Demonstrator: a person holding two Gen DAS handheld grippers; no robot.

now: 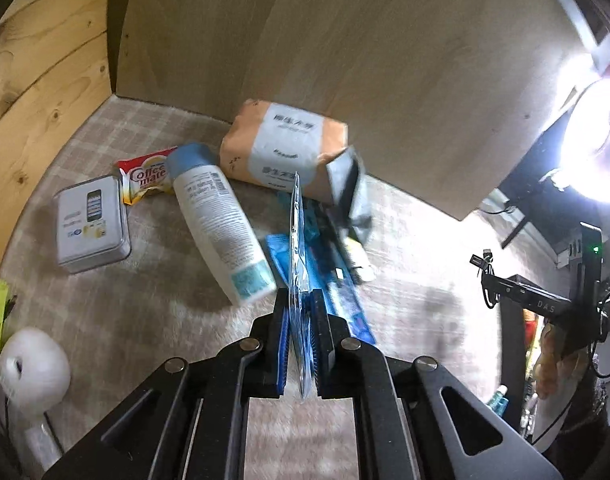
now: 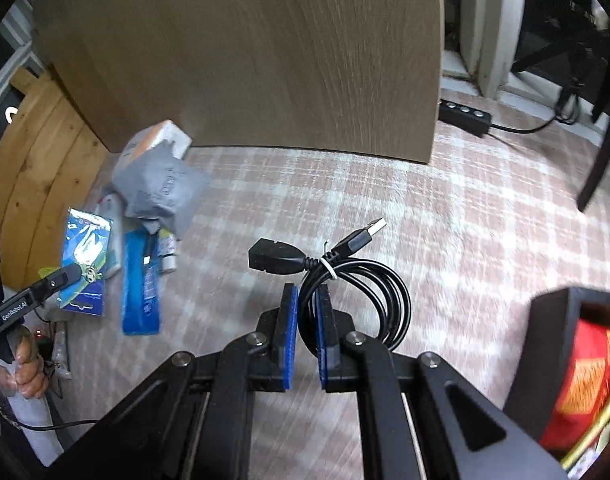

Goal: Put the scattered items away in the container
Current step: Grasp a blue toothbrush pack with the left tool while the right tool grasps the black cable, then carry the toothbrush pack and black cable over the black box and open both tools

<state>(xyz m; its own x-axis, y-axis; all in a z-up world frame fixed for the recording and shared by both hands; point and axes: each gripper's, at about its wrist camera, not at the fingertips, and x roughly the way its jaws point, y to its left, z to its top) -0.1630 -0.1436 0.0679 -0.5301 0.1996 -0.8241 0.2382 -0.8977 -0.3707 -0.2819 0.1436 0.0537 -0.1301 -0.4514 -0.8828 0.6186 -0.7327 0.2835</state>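
Note:
My left gripper is shut on a flat blue blister pack, held edge-on above the carpet; the same pack shows face-on in the right wrist view. My right gripper is shut on a coiled black USB cable with a white tie. On the carpet lie a white spray can, an orange tissue pack, a grey pouch, a Coffee-mate sachet, a grey tin and a blue toothpaste box.
A black container with a red packet inside sits at the lower right of the right wrist view. A wooden panel stands behind the items. A white round device lies at the left. A power strip lies beyond.

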